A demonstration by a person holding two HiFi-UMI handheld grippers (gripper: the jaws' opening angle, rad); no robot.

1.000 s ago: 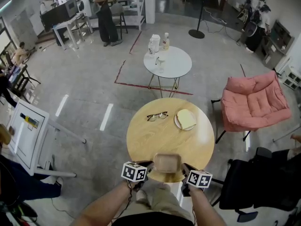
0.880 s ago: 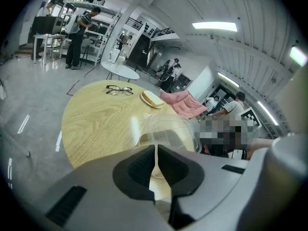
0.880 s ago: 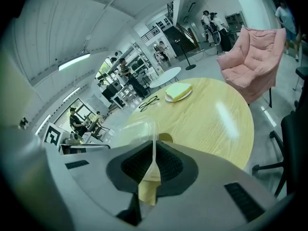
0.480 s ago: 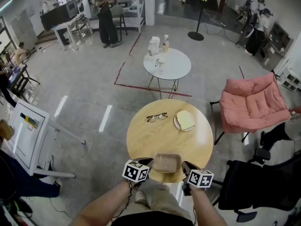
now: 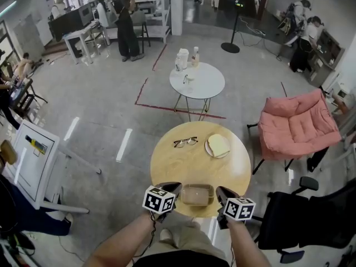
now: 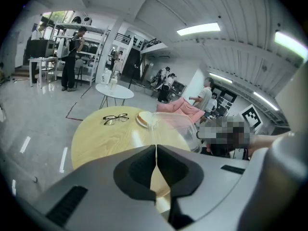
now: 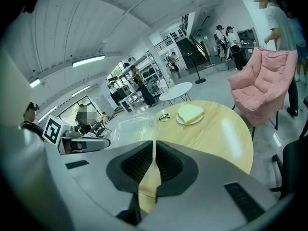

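Note:
A clear plastic container (image 5: pixel 197 194) hangs above the near edge of the round wooden table (image 5: pixel 183 163), held between both grippers. My left gripper (image 5: pixel 173 191) is shut on its left rim, and my right gripper (image 5: pixel 221 194) is shut on its right rim. In the left gripper view the container (image 6: pixel 179 131) rises just beyond the closed jaws; in the right gripper view the container (image 7: pixel 132 127) does the same. Farther back on the table lie a pair of glasses (image 5: pixel 185 142) and a plate with a slice of bread (image 5: pixel 218 146).
A pink armchair (image 5: pixel 296 128) stands right of the table, a dark office chair (image 5: pixel 300 216) at the near right. Beyond is a white round table (image 5: pixel 197 80) with bottles. A white board (image 5: pixel 28 160) leans at the left. People stand in the background.
Both grippers and the container have lifted and moved slightly forward over the table's near edge; the table looks smaller and farther below in the head view.

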